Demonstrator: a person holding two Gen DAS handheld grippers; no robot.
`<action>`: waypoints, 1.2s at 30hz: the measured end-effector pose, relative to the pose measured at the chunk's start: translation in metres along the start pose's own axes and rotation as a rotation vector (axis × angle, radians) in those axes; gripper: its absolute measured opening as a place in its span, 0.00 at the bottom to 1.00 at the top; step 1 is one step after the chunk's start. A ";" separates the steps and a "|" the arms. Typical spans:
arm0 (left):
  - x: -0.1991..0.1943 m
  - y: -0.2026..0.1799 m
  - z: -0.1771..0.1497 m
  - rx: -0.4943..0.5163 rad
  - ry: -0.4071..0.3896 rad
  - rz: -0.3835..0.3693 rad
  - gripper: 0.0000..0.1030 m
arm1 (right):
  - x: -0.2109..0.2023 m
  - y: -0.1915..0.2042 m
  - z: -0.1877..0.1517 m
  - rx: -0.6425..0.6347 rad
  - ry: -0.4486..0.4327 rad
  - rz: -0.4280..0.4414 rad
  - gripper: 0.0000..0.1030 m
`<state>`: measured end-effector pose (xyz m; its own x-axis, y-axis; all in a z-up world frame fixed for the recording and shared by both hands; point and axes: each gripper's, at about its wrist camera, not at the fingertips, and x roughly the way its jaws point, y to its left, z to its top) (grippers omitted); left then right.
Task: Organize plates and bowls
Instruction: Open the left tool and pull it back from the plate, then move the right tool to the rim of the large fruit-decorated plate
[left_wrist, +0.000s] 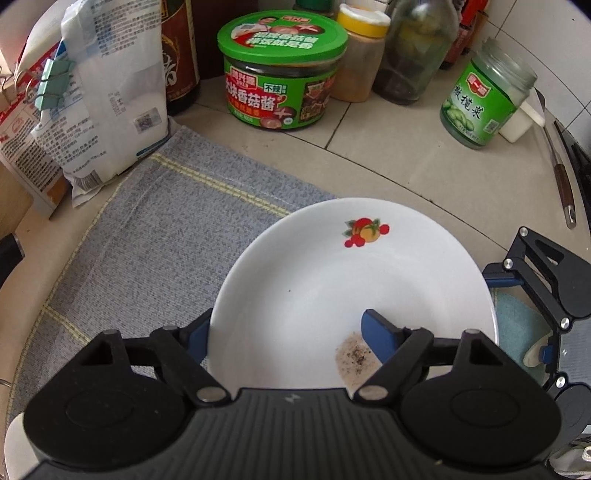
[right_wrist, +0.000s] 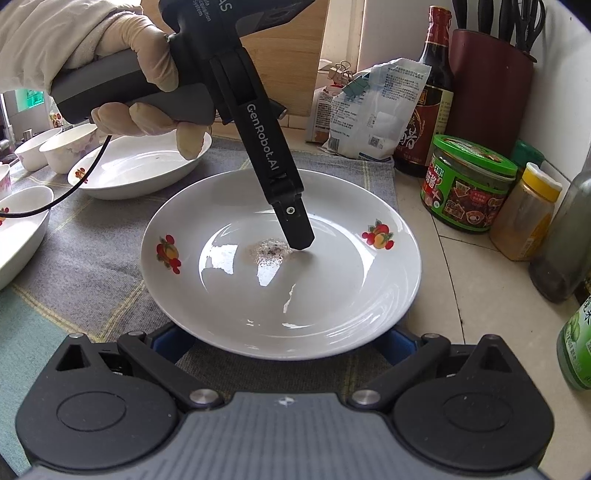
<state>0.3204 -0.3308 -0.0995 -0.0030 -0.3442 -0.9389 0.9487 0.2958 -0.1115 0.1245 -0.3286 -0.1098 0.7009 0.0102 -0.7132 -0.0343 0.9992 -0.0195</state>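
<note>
Left gripper (left_wrist: 284, 321) open astride one plate (left_wrist: 332, 266) rim; right gripper (right_wrist: 288, 343) open, near edge.

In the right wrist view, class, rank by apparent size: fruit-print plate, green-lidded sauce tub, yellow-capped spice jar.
1. Fruit-print plate, by far.
2. Green-lidded sauce tub.
3. Yellow-capped spice jar.
Tub and jar look close; ranking unsure.

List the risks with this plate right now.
The left claw straddles the rim of the white fruit-patterned ceramic plate without pinching it; a lift now may slip.
Tilting could spill the speckled residue in its well.
The green-lidded sauce jar stands close beside it; a swing might knock it.
</note>
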 end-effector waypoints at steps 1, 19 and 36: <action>-0.001 0.000 -0.001 -0.003 -0.008 -0.001 0.83 | 0.000 0.000 0.000 0.000 0.000 0.000 1.00; -0.117 -0.047 -0.072 -0.057 -0.291 0.202 0.95 | -0.047 0.015 -0.018 0.110 0.002 -0.105 1.00; -0.175 -0.077 -0.202 -0.311 -0.468 0.321 0.96 | -0.072 0.074 0.004 0.029 -0.051 -0.084 1.00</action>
<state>0.1843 -0.1131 0.0071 0.4702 -0.5272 -0.7078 0.7437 0.6685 -0.0039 0.0741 -0.2550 -0.0571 0.7357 -0.0722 -0.6734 0.0460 0.9973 -0.0566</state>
